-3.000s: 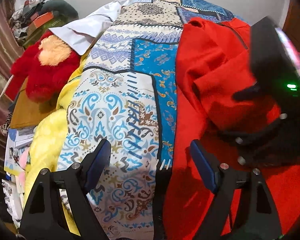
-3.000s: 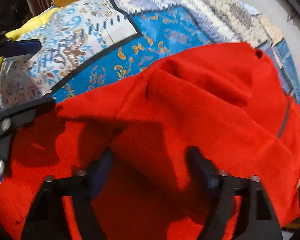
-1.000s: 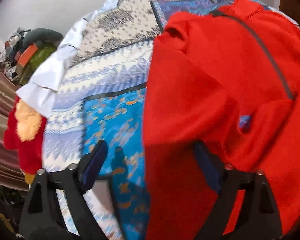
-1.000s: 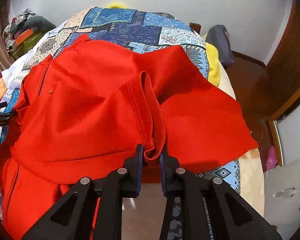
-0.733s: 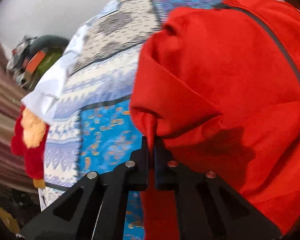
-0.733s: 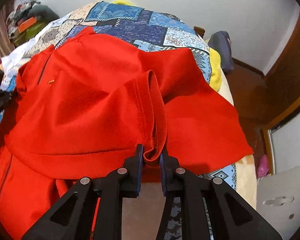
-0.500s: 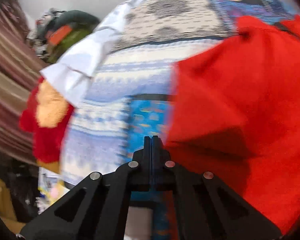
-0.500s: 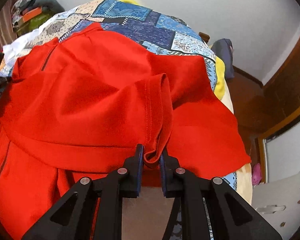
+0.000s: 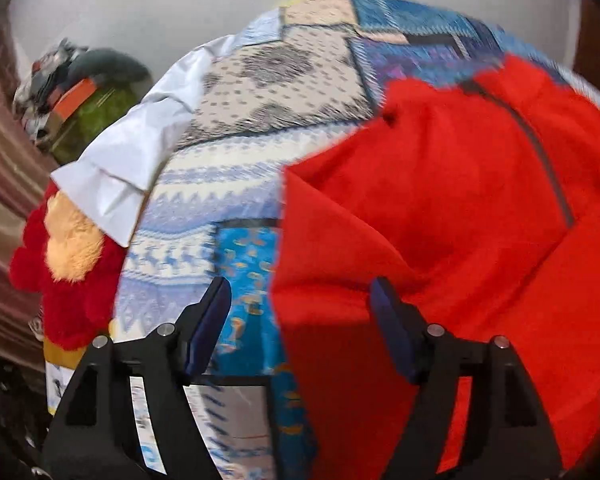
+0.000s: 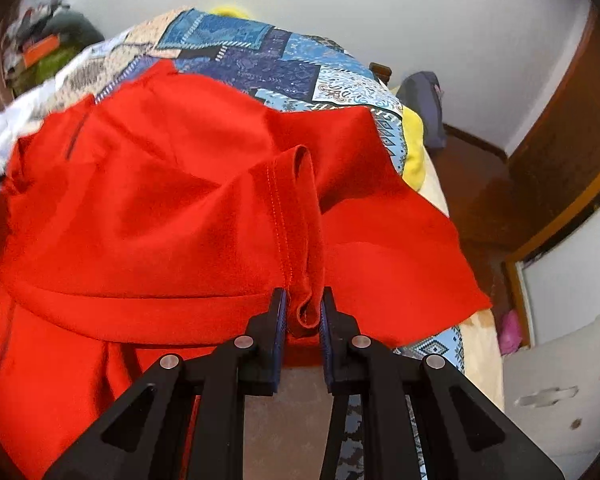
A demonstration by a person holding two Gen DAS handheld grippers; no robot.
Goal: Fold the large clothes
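Counted: 1 red garment (image 10: 180,216), 1 patchwork bedspread (image 9: 284,80), 2 grippers, 1 white cloth (image 9: 140,152), 1 red plush toy (image 9: 64,264), 1 yellow blanket (image 10: 414,148).

Lay spread over the bedspread, that garment, covering most of the bed in the right wrist view and the right half of the left wrist view, with a dark zip line running down it.

Right gripper (image 10: 303,316): pinched tight on a bunched, stitched hem of the garment, the fold rising straight up from between its 2 fingers.

Left gripper (image 9: 300,320): stood spread wide, having just been opening after being pressed together half a second before. Held nothing; the garment's left edge ran between the 2 fingers, untouched by the pads, with blue bedspread under the left finger and red cloth behind the right one.

Sat at the bed's left edge, well apart from both grippers: white cloth and plush toy.
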